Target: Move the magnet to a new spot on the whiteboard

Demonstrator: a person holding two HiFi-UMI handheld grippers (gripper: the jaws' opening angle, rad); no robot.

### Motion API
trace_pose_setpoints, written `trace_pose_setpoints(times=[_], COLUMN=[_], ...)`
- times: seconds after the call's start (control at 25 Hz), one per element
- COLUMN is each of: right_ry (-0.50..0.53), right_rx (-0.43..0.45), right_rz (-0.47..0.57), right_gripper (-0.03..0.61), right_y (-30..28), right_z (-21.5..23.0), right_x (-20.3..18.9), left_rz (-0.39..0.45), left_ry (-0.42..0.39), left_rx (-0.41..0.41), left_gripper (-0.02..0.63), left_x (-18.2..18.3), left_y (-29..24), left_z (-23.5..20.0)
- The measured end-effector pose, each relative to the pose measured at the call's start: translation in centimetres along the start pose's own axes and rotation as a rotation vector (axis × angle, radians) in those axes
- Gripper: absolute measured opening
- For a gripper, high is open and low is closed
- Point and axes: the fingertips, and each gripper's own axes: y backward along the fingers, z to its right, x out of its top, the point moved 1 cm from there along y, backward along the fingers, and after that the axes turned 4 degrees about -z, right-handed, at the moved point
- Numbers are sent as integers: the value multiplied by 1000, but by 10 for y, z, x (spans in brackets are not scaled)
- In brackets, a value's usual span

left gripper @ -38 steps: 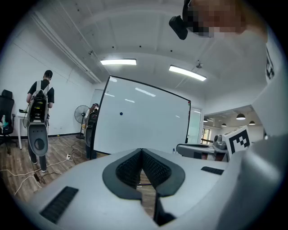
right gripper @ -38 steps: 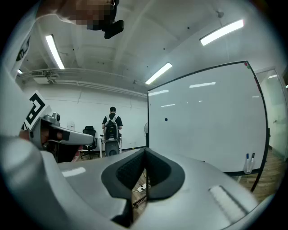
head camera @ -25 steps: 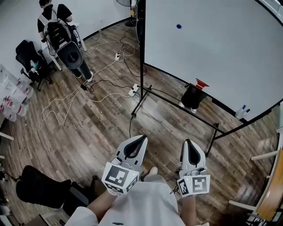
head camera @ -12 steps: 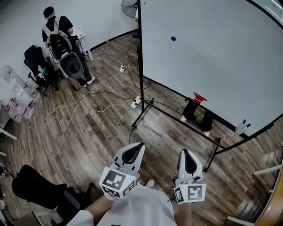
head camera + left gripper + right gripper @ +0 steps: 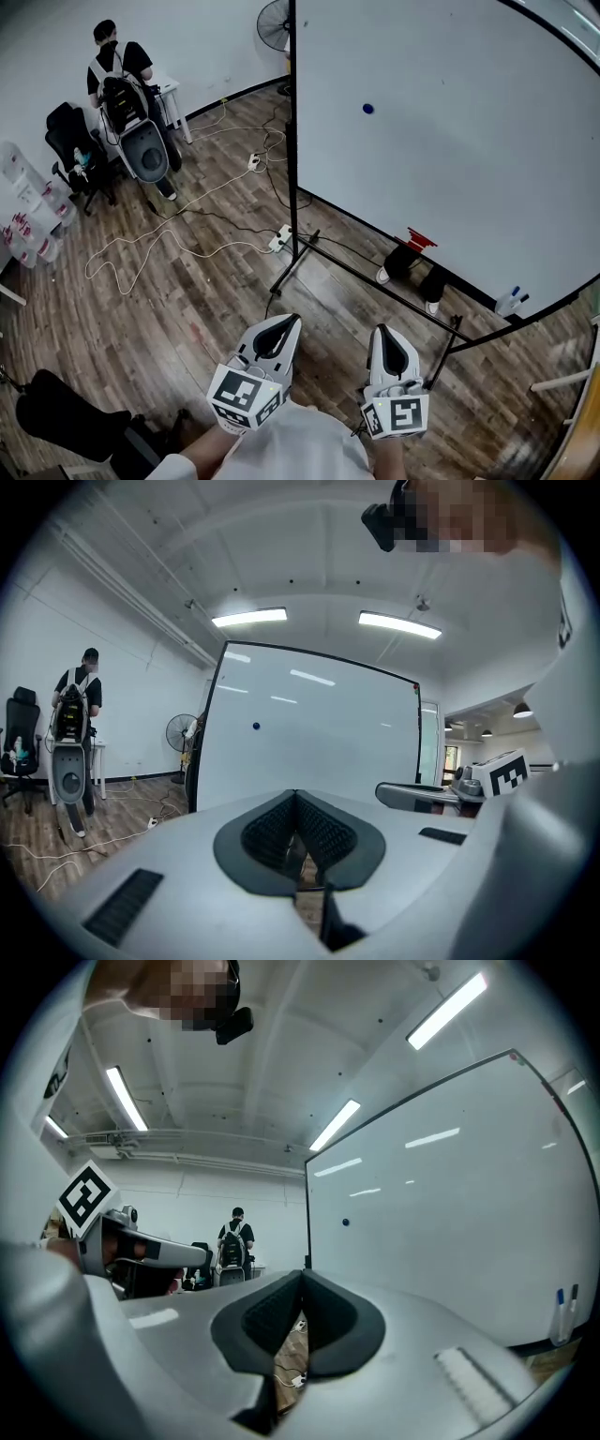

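Small round blue magnet [image 5: 367, 109] sits in the upper left area of the large white, black-framed whiteboard [image 5: 469, 169], well apart from both tools. The white left gripper [image 5: 284, 323] and white right gripper [image 5: 382, 333] are side by side above the wood-plank floor [image 5: 187, 281]. Each has its jaws closed together, with nothing between them.

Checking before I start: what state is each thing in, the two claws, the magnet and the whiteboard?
left claw: shut, empty.
right claw: shut, empty.
magnet: stuck on the whiteboard, far from both claws.
whiteboard: upright on its stand.
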Motion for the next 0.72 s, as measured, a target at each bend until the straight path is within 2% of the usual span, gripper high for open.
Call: trace_pose_setpoints(times=[0.24, 0.52, 0.72], right_ry=[1, 28, 25], right_rx=[-47, -84, -128], right_rz=[-19, -30, -18], right_gripper=[-2, -2, -2], right_y=[-74, -184, -248], right_z=[26, 40, 51], right_x=[-5, 13, 23], left_rz=[1, 11, 2], left_ry=[-3, 17, -21], left_rx=[-56, -66, -120], left_gripper=[6, 6, 6], left_x=[15, 56, 75], left_y=[-69, -135, -183], left_z=[-48, -140, -185])
